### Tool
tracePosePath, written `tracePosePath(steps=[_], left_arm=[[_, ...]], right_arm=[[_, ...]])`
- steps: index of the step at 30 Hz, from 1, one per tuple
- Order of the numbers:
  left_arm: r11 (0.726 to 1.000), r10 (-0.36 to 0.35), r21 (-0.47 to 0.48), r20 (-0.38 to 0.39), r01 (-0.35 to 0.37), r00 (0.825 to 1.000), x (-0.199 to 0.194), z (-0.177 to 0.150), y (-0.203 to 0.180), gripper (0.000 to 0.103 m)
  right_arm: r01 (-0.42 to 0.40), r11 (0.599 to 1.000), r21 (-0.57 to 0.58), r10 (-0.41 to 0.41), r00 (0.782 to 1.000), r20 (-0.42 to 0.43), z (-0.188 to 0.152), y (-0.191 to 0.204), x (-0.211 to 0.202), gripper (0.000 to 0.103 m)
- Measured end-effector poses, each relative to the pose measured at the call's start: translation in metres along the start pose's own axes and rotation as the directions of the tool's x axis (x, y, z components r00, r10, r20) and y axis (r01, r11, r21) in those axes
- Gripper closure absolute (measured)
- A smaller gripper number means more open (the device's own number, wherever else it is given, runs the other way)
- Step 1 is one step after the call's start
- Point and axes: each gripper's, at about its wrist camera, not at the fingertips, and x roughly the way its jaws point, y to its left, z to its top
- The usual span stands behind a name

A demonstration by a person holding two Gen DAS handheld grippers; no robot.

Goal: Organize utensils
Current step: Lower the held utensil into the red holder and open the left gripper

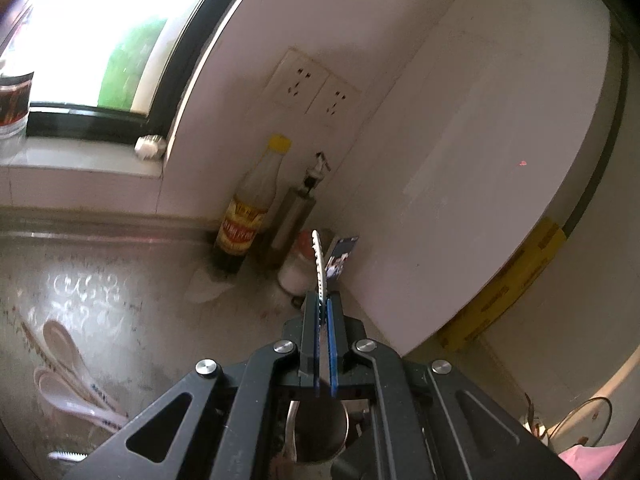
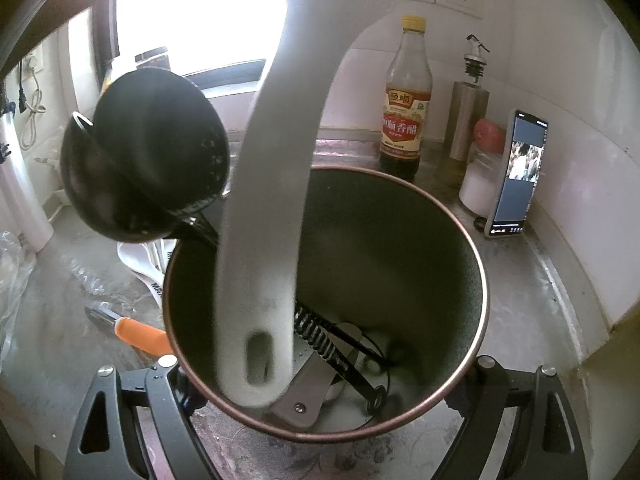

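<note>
My left gripper point(image 1: 323, 300) is shut on a white rice paddle point(image 1: 319, 258), seen edge-on with its bumpy blade sticking out past the fingertips. In the right wrist view the paddle point(image 2: 272, 200) hangs down from above, its handle end with the hole inside a round dark utensil holder point(image 2: 440, 240) with a copper rim. My right gripper point(image 2: 327, 360) is shut on that holder, one finger on each side. A black ladle point(image 2: 144, 168) leans out over the holder's left rim. Black and metal handles point(image 2: 320, 344) lie in its bottom.
On the counter left of the holder lie white spoons point(image 2: 148, 264) and an orange-handled peeler point(image 2: 136, 332). A vinegar bottle point(image 2: 406, 100), a steel oil dispenser point(image 2: 466, 120), a white jar point(image 2: 478, 188) and a propped phone point(image 2: 518, 172) line the back wall.
</note>
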Motion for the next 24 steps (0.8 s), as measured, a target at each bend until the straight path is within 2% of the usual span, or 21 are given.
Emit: tracePosePath(steps=[8, 13, 24], left_arm=[[0.999, 0.042, -0.019, -0.081, -0.044, 0.996, -0.0006, -0.0070, -0.0008, 0.100], [0.998, 0.038, -0.041, -0.120, -0.043, 0.992, 0.0012, -0.0097, 0.0003, 0.100], [0.997, 0.042, -0.056, -0.120, -0.049, 0.992, -0.0029, -0.0067, 0.0022, 0.100]], right_arm=[[-0.001, 1.000, 0.001, 0.001, 1.000, 0.000, -0.0001, 0.0000, -0.0002, 0.013], [-0.001, 1.000, 0.001, 0.001, 1.000, 0.000, -0.0001, -0.0001, -0.0002, 0.013], [0.000, 1.000, 0.001, 0.000, 1.000, 0.000, 0.0000, -0.0003, -0.0001, 0.013]])
